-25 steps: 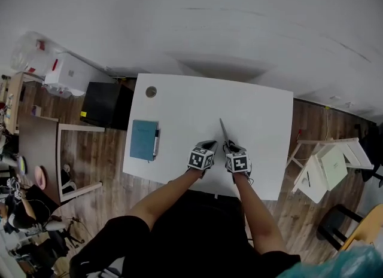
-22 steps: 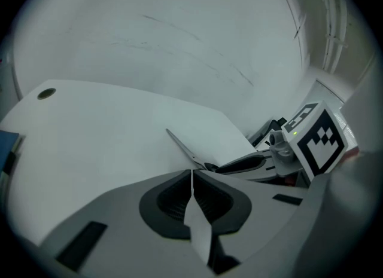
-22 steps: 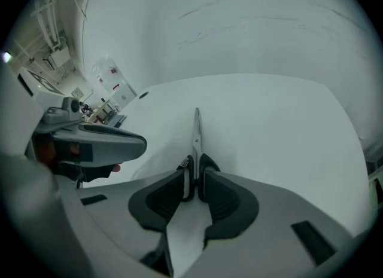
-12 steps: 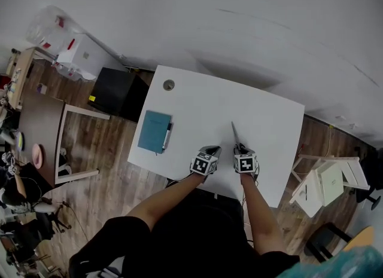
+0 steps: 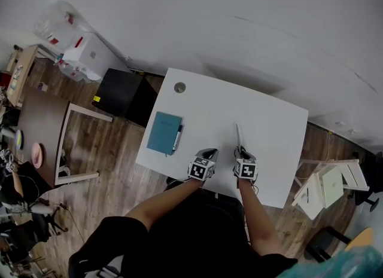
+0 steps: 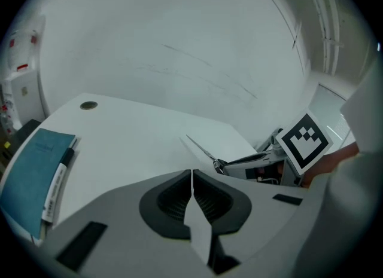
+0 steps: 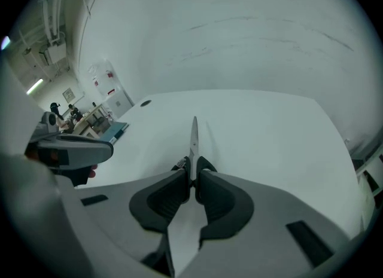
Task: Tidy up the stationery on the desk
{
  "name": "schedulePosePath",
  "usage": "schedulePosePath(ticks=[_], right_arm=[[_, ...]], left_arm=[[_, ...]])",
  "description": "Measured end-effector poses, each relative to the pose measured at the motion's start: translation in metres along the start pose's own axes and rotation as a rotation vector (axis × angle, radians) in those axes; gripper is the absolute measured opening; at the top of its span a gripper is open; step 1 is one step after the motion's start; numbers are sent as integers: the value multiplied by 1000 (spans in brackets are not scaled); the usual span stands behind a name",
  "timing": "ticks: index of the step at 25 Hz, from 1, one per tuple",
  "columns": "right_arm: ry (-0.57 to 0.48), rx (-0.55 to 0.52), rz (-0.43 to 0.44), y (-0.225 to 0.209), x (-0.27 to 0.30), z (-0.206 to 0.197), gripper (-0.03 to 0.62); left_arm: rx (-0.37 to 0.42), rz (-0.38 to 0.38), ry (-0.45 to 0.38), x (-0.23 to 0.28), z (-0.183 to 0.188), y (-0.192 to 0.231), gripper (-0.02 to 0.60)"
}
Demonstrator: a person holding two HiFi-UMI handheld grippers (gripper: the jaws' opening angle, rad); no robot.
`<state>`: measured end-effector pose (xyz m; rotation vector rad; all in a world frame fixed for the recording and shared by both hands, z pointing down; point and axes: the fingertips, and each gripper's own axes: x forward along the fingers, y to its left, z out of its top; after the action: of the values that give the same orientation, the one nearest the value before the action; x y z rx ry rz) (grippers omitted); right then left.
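Note:
On the white desk (image 5: 209, 112) my right gripper (image 5: 243, 153) is shut on a pair of scissors (image 7: 193, 138), whose closed blades (image 5: 238, 134) stick out forward above the desk top. My left gripper (image 5: 209, 153) sits just to its left, shut with nothing between its jaws (image 6: 191, 178). The left gripper view also shows the scissors (image 6: 203, 149) and the right gripper's marker cube (image 6: 304, 141). A teal notebook (image 5: 164, 133) lies near the desk's left edge with a pen (image 5: 177, 138) along its right side; both notebook (image 6: 29, 177) and pen (image 6: 57, 182) show in the left gripper view.
A round grommet (image 5: 179, 88) sits in the desk's far left corner. A black cabinet (image 5: 121, 95) stands left of the desk, a wooden frame (image 5: 78, 145) beyond it, and a folding rack (image 5: 326, 181) to the right. A wall rises behind the desk.
The head view has shifted, so the desk sits a little further right in the picture. Both grippers keep their places side by side, the right one still holding the scissors.

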<state>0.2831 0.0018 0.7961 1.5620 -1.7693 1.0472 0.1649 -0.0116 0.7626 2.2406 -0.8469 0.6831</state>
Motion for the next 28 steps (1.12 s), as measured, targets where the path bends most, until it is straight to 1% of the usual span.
schedulePosePath(ticks=[5, 9, 11, 17, 24, 28], right_arm=[[-27, 41, 8, 49, -4, 0, 89], [-41, 100, 28, 90, 2, 5, 90], [-45, 131, 24, 107, 8, 9, 89], [-53, 148, -4, 169, 22, 20, 90], [-34, 198, -12, 233, 50, 19, 89], [-20, 190, -40, 258, 63, 12, 89]], left_arm=[[9, -11, -18, -26, 2, 24, 21], [12, -4, -29, -50, 3, 55, 21], [5, 2, -36, -62, 4, 73, 21], [-2, 6, -81, -103, 10, 127, 21], [9, 3, -67, -135, 4, 185, 21], [28, -1, -63, -149, -2, 207, 21]])
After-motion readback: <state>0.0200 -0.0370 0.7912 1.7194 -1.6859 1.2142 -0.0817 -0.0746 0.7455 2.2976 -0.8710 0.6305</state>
